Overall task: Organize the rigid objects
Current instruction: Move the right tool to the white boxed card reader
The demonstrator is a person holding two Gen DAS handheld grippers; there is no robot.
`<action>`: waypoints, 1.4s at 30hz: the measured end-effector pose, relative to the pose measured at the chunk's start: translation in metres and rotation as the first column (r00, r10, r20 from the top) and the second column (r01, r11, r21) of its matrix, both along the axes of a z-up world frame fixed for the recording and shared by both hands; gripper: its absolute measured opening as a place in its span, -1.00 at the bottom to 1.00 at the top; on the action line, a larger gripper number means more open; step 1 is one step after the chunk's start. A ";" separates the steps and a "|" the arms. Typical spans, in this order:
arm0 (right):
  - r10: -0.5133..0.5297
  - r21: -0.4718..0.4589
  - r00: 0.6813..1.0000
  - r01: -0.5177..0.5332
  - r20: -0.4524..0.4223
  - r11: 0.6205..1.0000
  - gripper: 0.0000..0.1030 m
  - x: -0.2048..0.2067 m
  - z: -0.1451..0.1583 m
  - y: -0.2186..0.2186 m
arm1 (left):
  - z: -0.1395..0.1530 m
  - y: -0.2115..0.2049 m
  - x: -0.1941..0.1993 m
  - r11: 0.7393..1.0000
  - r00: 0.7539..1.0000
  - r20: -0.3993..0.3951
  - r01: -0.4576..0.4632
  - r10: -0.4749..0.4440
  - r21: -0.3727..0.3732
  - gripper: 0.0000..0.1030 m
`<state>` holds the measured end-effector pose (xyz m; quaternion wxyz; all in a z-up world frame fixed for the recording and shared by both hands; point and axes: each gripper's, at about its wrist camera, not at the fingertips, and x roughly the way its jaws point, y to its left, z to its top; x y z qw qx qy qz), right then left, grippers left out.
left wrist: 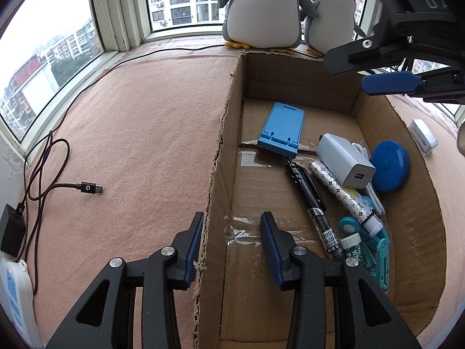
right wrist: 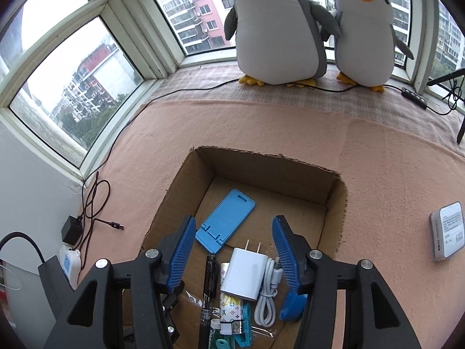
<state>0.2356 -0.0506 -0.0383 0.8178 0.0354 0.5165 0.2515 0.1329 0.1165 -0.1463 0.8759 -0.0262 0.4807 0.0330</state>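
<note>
In the left wrist view, the left gripper (left wrist: 232, 232) filled the lower centre of the frame, its jaws straddling the torn left wall of the cardboard box (left wrist: 221, 151); the outer pad lay against the wall, while the inner pad stood off it, so whether it pinched the wall I cannot tell. The box sat on a pink blanket (left wrist: 139, 122). Inside, toward the right of the frame, lay a blue phone stand (left wrist: 282, 129), a white charger (left wrist: 344, 160), a black pen (left wrist: 308, 192), a patterned tube (left wrist: 343, 195), a blue round case (left wrist: 389, 165) and teal scissors (left wrist: 375, 250). The right gripper (left wrist: 377, 67) hung at the upper right.

In the right wrist view, the right gripper (right wrist: 232, 250) hovered above the box (right wrist: 337, 203) with jaws spread and nothing between the pads; the charger (right wrist: 244, 273) and a coiled white cable (right wrist: 268, 293) lay below. A small grey box (right wrist: 449, 229) rested on the blanket (right wrist: 377, 160) at the right edge, and two plush penguins (right wrist: 279, 29) stood at the top.
</note>
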 end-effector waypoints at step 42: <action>-0.235 -0.125 0.972 0.229 -0.027 0.965 0.70 0.062 -0.045 -0.245 | 0.002 -0.005 0.000 0.999 1.000 -0.003 0.001 -0.001 0.035 -0.15</action>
